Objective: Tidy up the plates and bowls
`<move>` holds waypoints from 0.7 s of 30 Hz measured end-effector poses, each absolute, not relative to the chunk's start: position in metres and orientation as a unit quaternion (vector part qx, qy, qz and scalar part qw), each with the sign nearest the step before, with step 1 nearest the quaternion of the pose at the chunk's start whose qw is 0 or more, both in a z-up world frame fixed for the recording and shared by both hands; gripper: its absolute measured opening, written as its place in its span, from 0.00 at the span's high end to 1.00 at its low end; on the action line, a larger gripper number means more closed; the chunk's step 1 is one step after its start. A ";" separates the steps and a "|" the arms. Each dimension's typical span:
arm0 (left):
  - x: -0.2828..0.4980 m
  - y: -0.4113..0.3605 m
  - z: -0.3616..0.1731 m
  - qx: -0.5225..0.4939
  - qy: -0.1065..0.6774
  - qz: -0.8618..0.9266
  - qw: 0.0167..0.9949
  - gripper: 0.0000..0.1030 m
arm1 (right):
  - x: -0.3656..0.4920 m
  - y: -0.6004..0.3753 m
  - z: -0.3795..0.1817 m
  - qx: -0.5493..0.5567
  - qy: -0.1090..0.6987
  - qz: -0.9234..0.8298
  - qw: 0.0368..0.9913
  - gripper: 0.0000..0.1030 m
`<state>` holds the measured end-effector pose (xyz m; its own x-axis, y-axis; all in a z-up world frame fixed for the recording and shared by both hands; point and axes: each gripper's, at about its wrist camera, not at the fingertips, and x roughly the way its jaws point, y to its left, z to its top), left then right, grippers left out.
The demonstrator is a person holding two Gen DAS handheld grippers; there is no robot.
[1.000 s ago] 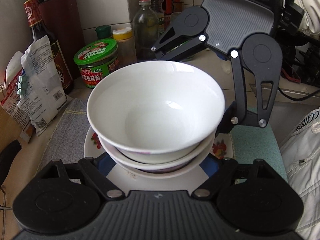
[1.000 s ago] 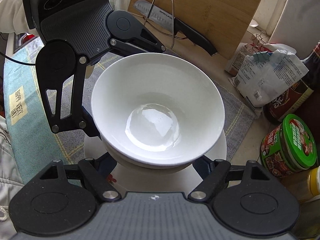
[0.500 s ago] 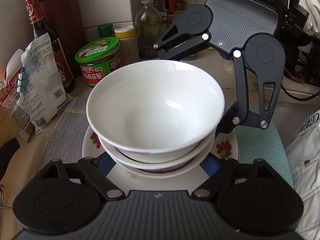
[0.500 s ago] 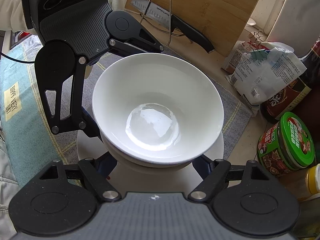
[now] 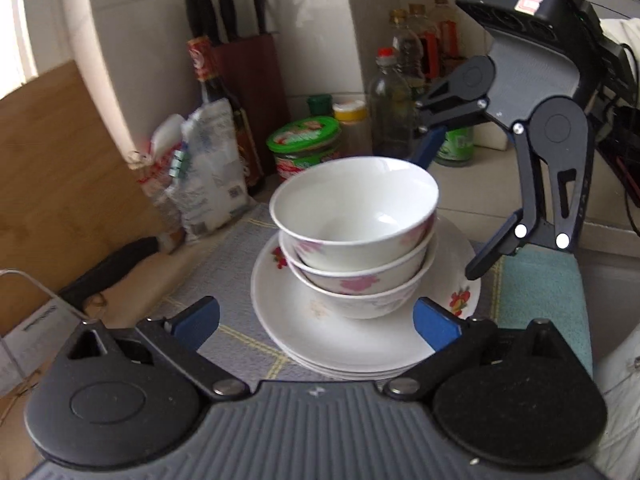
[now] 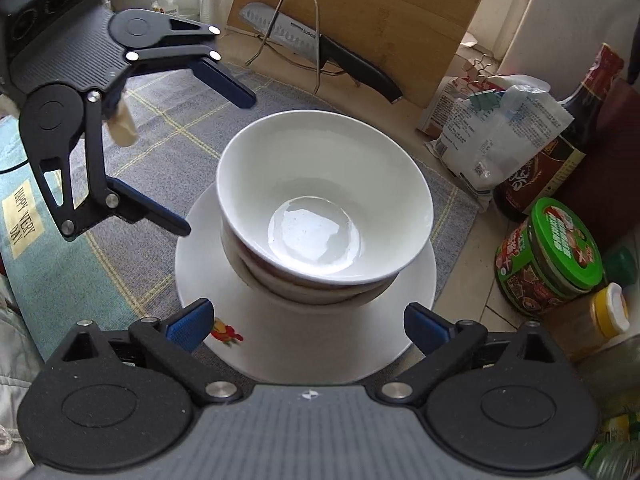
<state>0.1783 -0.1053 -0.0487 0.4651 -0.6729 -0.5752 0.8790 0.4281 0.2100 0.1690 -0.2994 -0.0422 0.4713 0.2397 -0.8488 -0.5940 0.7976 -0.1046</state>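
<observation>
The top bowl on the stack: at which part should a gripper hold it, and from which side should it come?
Probably the rim of the top bowl: it sits nested in the two bowls below, so only its thin upper edge is free. Come from above, one finger inside the wall and one outside, and lift straight up. The right gripper, open and looking down into the bowl, seems well placed.
</observation>
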 end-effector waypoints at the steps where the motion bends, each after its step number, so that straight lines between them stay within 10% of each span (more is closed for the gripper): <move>1: 0.173 -0.100 -0.045 0.242 0.198 -0.460 0.831 0.01 | 0.164 -0.297 -0.037 -0.192 0.451 0.232 0.840 0.00; 21: 0.113 -0.045 0.010 0.087 0.305 -0.253 0.914 0.01 | 0.072 -0.245 0.005 0.061 0.459 -0.140 0.875 0.00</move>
<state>0.1125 -0.0454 0.0096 0.6855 -0.4096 -0.6020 0.5160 0.8566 0.0047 0.0725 -0.2454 0.0054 0.5399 -0.1887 -0.8203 0.2998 0.9537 -0.0221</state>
